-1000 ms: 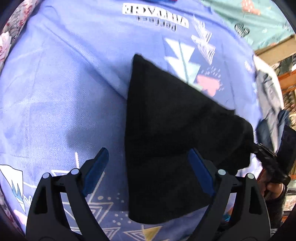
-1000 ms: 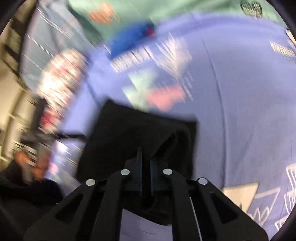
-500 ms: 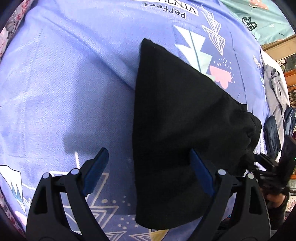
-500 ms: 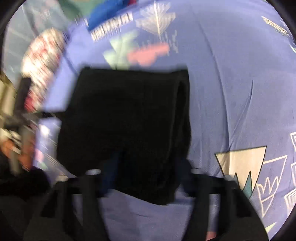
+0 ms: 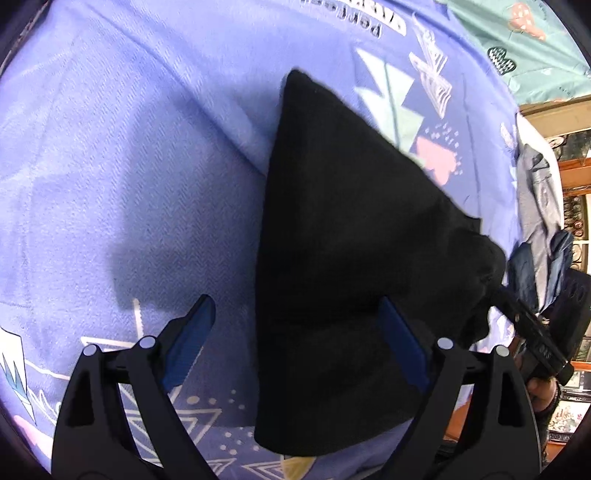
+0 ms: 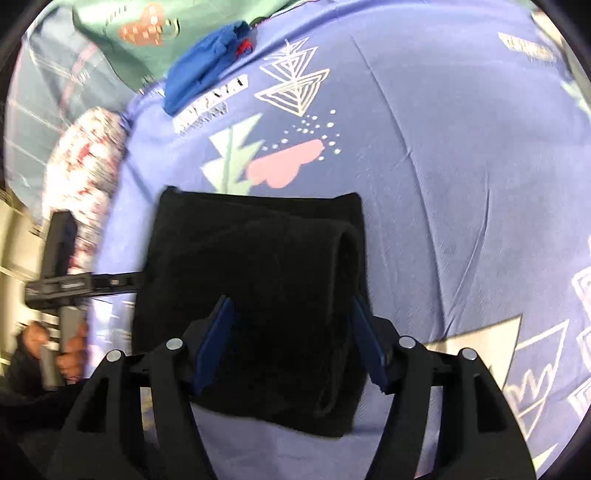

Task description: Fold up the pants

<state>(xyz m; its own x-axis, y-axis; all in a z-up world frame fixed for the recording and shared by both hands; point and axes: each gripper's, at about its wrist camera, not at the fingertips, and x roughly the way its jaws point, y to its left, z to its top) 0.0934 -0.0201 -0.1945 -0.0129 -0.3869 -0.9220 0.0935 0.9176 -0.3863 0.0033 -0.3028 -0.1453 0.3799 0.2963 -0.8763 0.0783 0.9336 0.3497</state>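
The black pants lie folded into a thick rectangle on the purple patterned bedsheet. In the right wrist view the pants show a rolled fold along their right side. My left gripper is open and empty, its right finger over the pants' near edge. My right gripper is open just above the near part of the pants, holding nothing. The right gripper also shows in the left wrist view at the pants' right end. The left gripper shows in the right wrist view at the left.
A blue garment lies at the far side of the sheet next to a green cloth. A floral pillow sits at the left. Grey and dark clothes lie at the bed's right edge, by wooden shelves.
My right gripper was shut on the pants' edge a second ago; it has opened and let go, and the pants now lie flat. My left gripper stayed open and barely moved.
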